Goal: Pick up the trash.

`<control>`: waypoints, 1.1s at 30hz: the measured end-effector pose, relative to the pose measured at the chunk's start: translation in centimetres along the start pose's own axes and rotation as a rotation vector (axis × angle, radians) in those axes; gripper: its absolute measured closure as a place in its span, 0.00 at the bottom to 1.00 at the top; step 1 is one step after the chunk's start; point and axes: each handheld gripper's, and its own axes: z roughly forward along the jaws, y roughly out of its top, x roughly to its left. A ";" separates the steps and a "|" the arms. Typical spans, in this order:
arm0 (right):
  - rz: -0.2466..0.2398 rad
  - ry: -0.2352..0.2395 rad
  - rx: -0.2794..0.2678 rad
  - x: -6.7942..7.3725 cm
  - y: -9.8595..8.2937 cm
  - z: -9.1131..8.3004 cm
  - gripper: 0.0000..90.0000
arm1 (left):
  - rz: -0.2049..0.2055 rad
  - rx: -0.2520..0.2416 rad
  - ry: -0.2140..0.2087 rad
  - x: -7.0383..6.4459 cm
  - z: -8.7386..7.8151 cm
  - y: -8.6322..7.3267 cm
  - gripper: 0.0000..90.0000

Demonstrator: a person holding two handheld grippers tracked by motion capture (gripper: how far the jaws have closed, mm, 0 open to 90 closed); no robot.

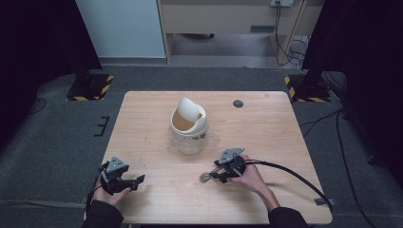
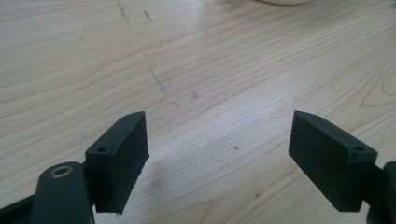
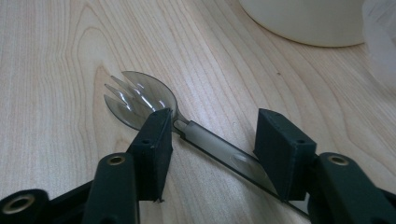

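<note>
From above, a white swing-lid bin (image 1: 188,129) stands mid-table (image 1: 266,133); the right gripper (image 1: 215,175) sits just right of it, the left gripper (image 1: 138,181) well to its left. Up close, the left gripper (image 2: 217,154) gapes over bare wood. The right gripper's (image 3: 212,140) parted jaws straddle a clear plastic spork (image 3: 140,99) lying near the bin (image 3: 303,21), unclamped.

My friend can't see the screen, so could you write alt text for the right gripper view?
A clear plastic spork lies flat on the pale wooden table, its handle running between the right gripper's two open black fingers. The base of a cream container stands at the top edge.
</note>
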 end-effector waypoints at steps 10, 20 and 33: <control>0.073 -0.017 0.070 0.6 0.2 -0.9 0.86 | 0.009 -0.003 0.000 -0.1 -0.1 0.0 0.22; 0.083 -0.018 0.073 0.8 0.2 -1.2 0.89 | 0.012 -0.012 -0.002 -0.1 -0.1 0.0 0.22; 0.106 -0.047 -0.084 0.5 1.6 -4.4 0.89 | 0.012 -0.023 -0.006 -0.2 -0.2 0.1 0.22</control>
